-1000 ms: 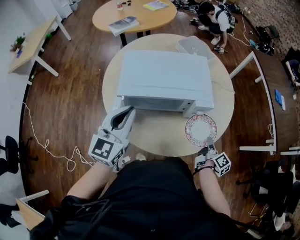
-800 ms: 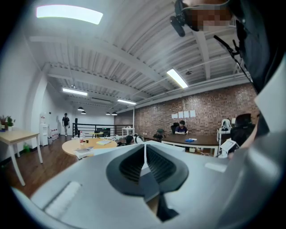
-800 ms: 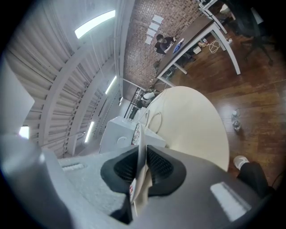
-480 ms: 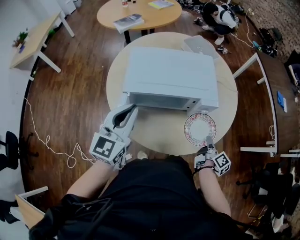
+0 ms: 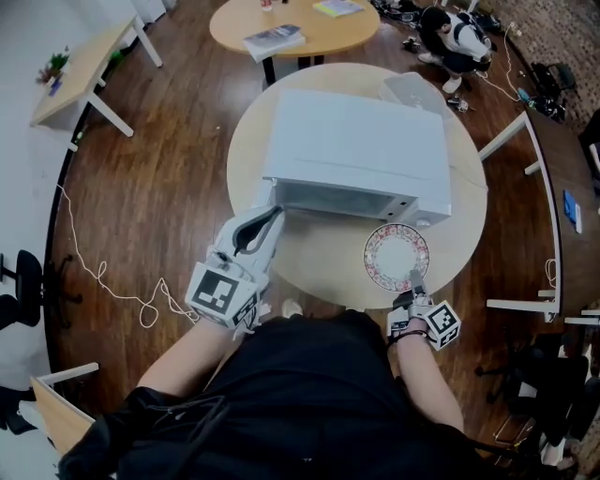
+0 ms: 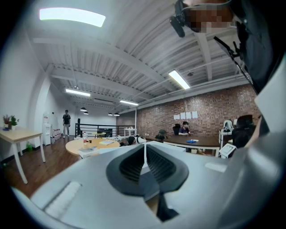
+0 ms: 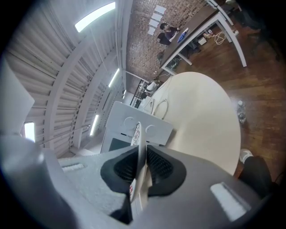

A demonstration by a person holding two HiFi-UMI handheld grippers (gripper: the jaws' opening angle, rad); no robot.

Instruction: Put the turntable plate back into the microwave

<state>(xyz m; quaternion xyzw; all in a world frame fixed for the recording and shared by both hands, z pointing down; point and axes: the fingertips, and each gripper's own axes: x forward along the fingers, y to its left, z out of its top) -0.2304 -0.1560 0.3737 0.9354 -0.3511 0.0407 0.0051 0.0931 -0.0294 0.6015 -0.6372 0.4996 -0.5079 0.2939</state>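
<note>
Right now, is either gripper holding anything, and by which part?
The right gripper pinches the turntable plate by its near rim. The left gripper is shut, with nothing visible between its fingers.

The person wears a black top (image 5: 300, 394). The left gripper (image 5: 273, 217) and right gripper (image 5: 416, 277) are pale grey, with black ribbed pads (image 6: 129, 165) and black-and-white marker cubes (image 5: 220, 295).

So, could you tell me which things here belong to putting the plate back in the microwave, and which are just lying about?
For the job: plate, right gripper clamped on its rim, microwave.
Lying about: books on the far table, clear plastic item behind the microwave, potted plant.
</note>
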